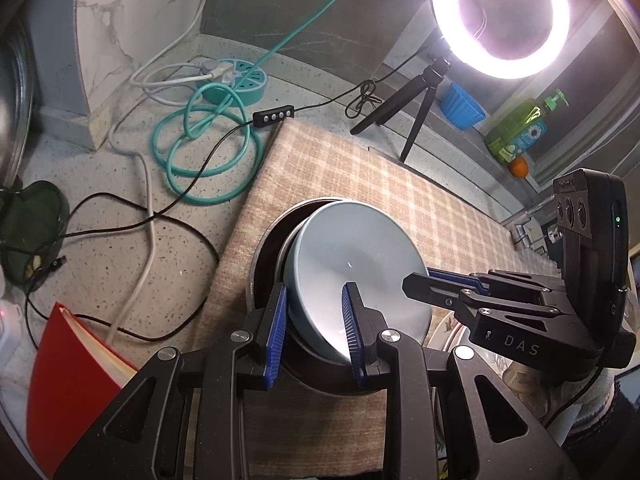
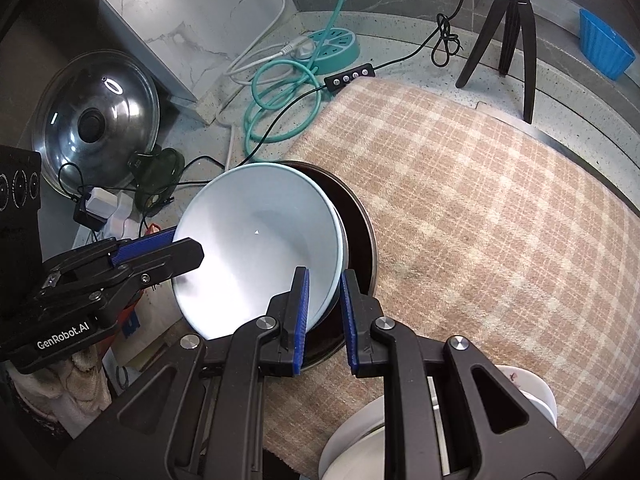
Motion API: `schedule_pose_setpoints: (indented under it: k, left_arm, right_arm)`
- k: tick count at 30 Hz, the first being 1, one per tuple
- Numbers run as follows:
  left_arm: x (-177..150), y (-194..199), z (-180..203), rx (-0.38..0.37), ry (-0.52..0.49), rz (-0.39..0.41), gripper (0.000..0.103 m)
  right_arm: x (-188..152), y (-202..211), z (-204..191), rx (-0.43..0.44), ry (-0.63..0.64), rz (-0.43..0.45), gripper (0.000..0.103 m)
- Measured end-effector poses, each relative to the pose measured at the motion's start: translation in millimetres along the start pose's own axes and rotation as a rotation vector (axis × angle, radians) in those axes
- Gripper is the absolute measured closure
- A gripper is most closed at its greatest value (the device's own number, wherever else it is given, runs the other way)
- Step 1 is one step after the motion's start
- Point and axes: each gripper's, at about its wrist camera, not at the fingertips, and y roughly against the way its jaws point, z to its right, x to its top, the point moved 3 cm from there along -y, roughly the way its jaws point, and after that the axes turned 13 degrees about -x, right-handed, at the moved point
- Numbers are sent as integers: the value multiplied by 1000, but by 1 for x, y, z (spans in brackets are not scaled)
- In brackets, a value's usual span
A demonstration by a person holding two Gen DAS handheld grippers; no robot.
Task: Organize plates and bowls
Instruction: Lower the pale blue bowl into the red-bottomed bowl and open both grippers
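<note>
A pale blue bowl (image 1: pixel 360 272) (image 2: pixel 260 248) is tilted over a dark round pan (image 1: pixel 268 256) (image 2: pixel 356 224) on the checked cloth. My left gripper (image 1: pixel 316 332) straddles the bowl's near rim, one blue pad outside and one inside. My right gripper (image 2: pixel 324 316) straddles the opposite rim the same way; it shows in the left wrist view (image 1: pixel 416 280), and the left gripper shows in the right wrist view (image 2: pixel 192 248). Both grip the bowl's rim. A white patterned plate (image 1: pixel 452 328) (image 2: pixel 360 440) lies by the cloth's near edge.
A checked cloth (image 1: pixel 360 168) (image 2: pixel 480 200) covers the counter. Behind it are coiled teal cable (image 1: pixel 208 148), a tripod ring light (image 1: pixel 500 16), a blue cup (image 1: pixel 460 106) and a green bottle (image 1: pixel 520 128). A pot lid (image 2: pixel 96 120) and red book (image 1: pixel 72 380) lie left.
</note>
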Motion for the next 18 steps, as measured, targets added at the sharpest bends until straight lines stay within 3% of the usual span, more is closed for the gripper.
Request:
schedule_pose_setpoints:
  k: [18]
  left_arm:
    - [-2, -5, 1, 53, -39, -22, 77]
  right_arm:
    - [-1, 9, -1, -12, 6, 33, 83]
